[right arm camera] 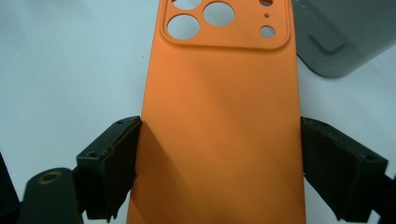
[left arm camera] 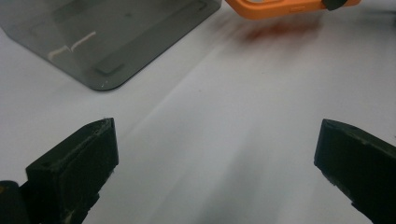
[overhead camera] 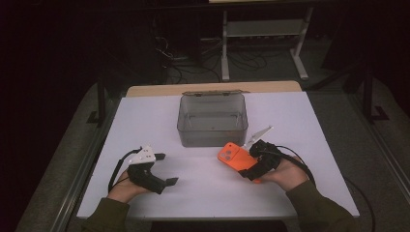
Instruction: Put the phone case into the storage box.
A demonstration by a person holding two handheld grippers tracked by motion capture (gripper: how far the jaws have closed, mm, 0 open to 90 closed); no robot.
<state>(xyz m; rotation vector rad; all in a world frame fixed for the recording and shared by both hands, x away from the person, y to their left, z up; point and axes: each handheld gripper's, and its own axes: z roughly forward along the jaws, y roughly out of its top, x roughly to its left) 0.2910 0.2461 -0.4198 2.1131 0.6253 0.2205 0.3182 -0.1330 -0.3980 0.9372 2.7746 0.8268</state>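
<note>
Two claws: your right claw (right arm camera: pixel 219 154) clamps the orange phone case (right arm camera: pixel 224 121) at frame centre; your left claw (left arm camera: pixel 215 154) gapes, released, over the table (left arm camera: pixel 224 116).

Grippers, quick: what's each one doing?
Left gripper: open, holding nothing.
Right gripper: jaws shut on the orange phone case.

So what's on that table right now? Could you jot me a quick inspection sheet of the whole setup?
Surface: white table top, bare apart from the items below.
Job's things: orange phone case, back up, camera holes pointing away; grey see-through box, lid open, nothing seen inside.
Clutter: nothing seen.
Grippers: right gripper has its fingers against the case's two long edges; left gripper is open, nothing between its fingers.
Cables: a black cable loops from the left gripper, another trails from the right.
Surroundings: dark room, white shelf frame and loose wires on the floor behind.
</note>
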